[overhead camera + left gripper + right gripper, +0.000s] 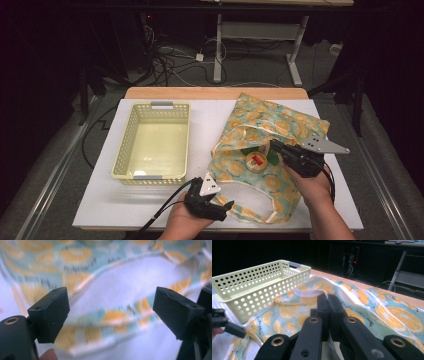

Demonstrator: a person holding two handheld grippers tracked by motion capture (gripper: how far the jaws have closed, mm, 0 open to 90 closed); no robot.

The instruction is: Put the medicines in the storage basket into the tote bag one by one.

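The right tongs (pixel 328 302) are clamping the bag's rim (pixel 308 292) open (jar (pixel 255 161) inside); the left tongs (pixel 110 312), spread apart, are nearing its handle (pixel 105 317), needing a clean pinch next.

Bag (pixel 280 125): soft printed cloth, matt, creased, white piping on the edges. Basket (pixel 152 145): pale yellow plastic, perforated walls, slight sheen, grey clips on the short ends. Desk (pixel 200 92): wood edge at the back, matt white sheet (pixel 205 130) on top. Claws: matt black plastic, faintly grainy pads (pixel 51 315); brass-look inserts at the pivots (pixel 313 320). Grey plate (pixel 325 145): flat, metal-looking. Round thing (pixel 256 161) in the bag: glossy lid.
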